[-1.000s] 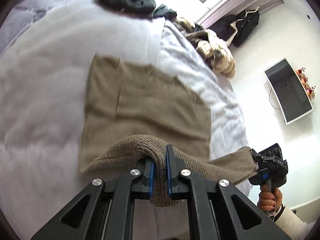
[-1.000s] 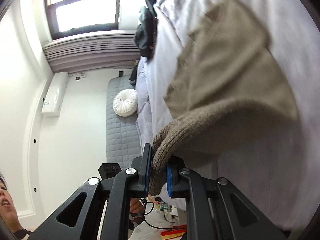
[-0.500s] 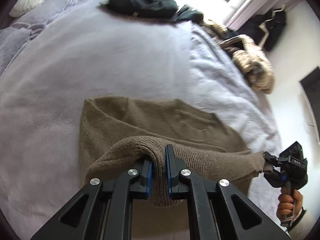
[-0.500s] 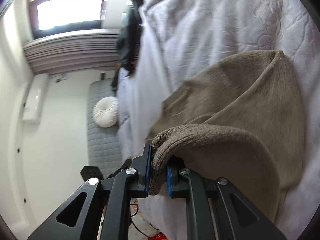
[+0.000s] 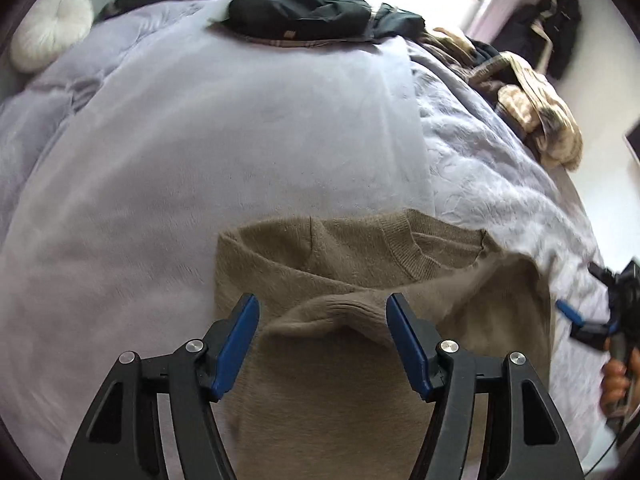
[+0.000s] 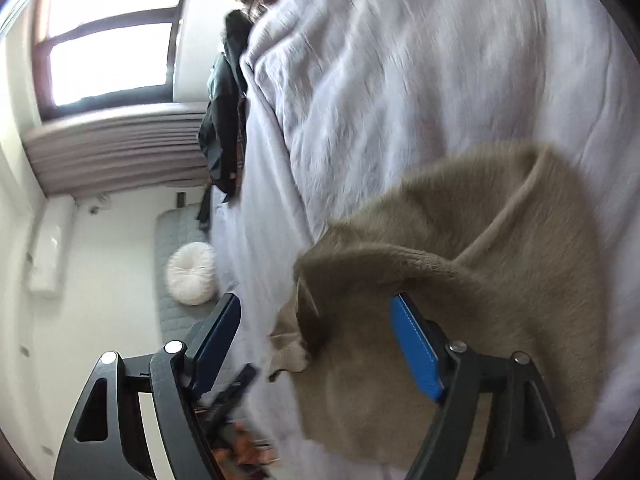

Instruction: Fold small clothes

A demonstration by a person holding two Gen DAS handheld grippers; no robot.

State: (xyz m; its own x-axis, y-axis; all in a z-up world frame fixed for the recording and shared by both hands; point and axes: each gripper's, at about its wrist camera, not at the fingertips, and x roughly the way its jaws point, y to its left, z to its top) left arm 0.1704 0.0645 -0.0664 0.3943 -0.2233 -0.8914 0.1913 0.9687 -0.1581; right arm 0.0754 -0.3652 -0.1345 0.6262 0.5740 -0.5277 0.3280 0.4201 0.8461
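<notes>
A brown knitted sweater (image 5: 340,256) lies folded on the lilac bed cover (image 5: 200,140), its ribbed hem laid over towards the neckline. My left gripper (image 5: 322,304) hovers just above that hem with its jaws opening. The fold sits between the blue pads (image 5: 236,344), which do not press on it. At the right edge a hand holds my right gripper (image 5: 582,292). In the right wrist view the right gripper (image 6: 316,304) is also opening over the sweater (image 6: 500,240). Its side edge lies loose between the fingers.
Dark clothes (image 5: 304,8) lie at the far end of the bed, and a beige pile (image 5: 536,112) lies at its far right edge. A white round cushion (image 6: 192,276) rests on a grey mat beside the bed. A window (image 6: 108,52) stands beyond.
Both grippers carried the hem forward over the sweater, then spread their jaws and let it go. The hem now rests on the garment's upper part.
</notes>
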